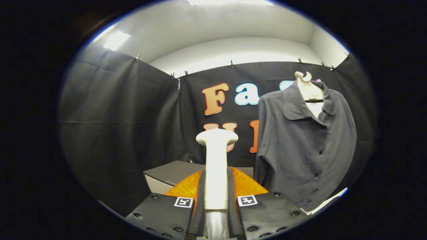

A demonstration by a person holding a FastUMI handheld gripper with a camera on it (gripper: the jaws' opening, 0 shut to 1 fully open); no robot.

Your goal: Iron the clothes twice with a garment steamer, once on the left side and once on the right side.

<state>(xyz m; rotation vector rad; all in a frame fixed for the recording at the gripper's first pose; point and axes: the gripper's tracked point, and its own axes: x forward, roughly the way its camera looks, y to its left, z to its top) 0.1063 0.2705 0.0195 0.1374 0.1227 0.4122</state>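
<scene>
A dark grey shirt point(305, 146), collared and buttoned down the front, hangs on a pale hanger point(308, 88) against the black cloth wall, off to the right and well beyond the gripper. Its front faces the room. It hangs fairly flat, with soft folds down the sleeve side; whether any of it has been steamed cannot be judged from its look.

A grey box point(166, 176) sits low behind the fingers, to their left, against the wall.

The garment steamer point(216, 166) stands upright in the gripper point(216, 196). Its white handle runs up between the two fingers and ends in a wide flat head point(217, 136), which is level with the shirt's lower half but clearly apart from it. A ribbed hose section shows at the base of the handle.

Both fingers point(201, 193) are closed onto the handle, one pad on each side, pinching it firmly.

Assessment: the steamer is in hand and raised, but the head is not at the cloth. Both passes, left side and right side, appear to be outstanding.
</scene>
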